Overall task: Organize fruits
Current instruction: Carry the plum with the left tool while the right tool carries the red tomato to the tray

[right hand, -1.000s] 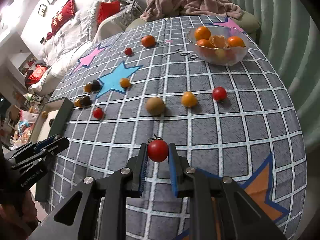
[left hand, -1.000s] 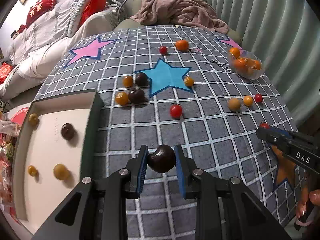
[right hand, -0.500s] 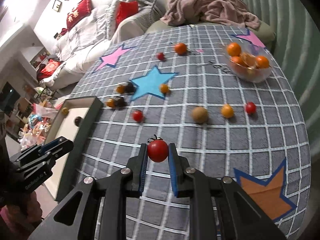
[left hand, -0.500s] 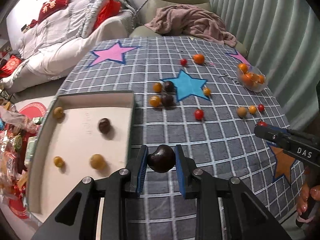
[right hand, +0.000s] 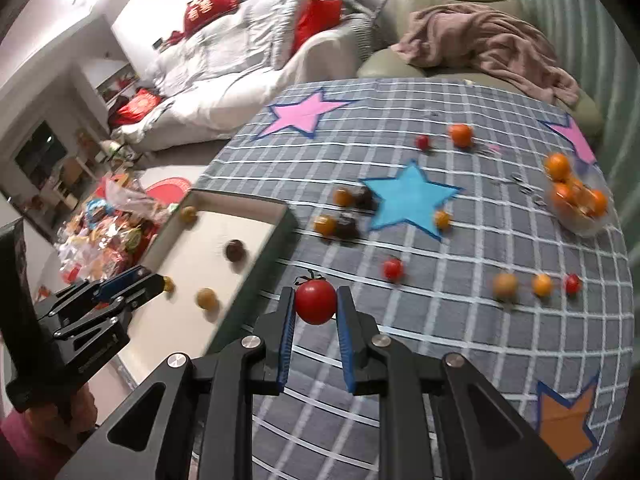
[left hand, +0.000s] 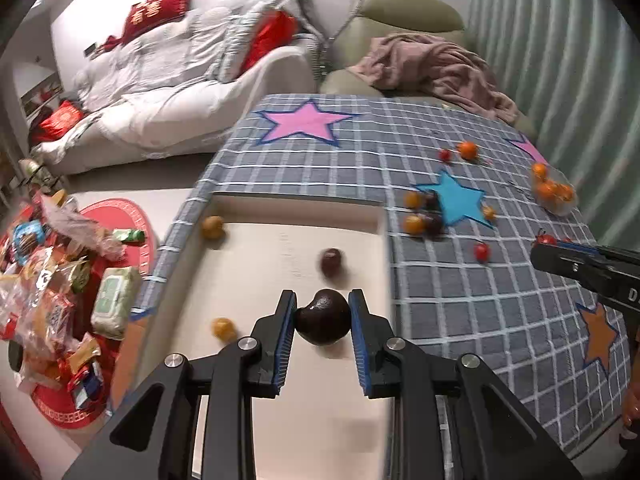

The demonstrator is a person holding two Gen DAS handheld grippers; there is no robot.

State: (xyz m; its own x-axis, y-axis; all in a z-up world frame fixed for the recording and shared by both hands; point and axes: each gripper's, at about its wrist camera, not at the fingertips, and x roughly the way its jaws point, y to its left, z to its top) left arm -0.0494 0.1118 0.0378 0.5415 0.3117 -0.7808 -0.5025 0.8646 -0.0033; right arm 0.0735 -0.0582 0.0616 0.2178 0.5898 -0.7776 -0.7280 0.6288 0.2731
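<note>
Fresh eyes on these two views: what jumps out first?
Each gripper holds a fruit: the left gripper pinches a dark plum above the white tray, the right gripper a red tomato over the checked cloth. More fruit lies around the blue star.

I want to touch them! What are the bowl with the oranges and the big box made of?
The bowl looks like clear glass or plastic: the oranges show through its shiny wall. The box looks like stiff cardboard, matte: dark outside, pale flat floor, thin straight walls. Neither is certain from here.
</note>
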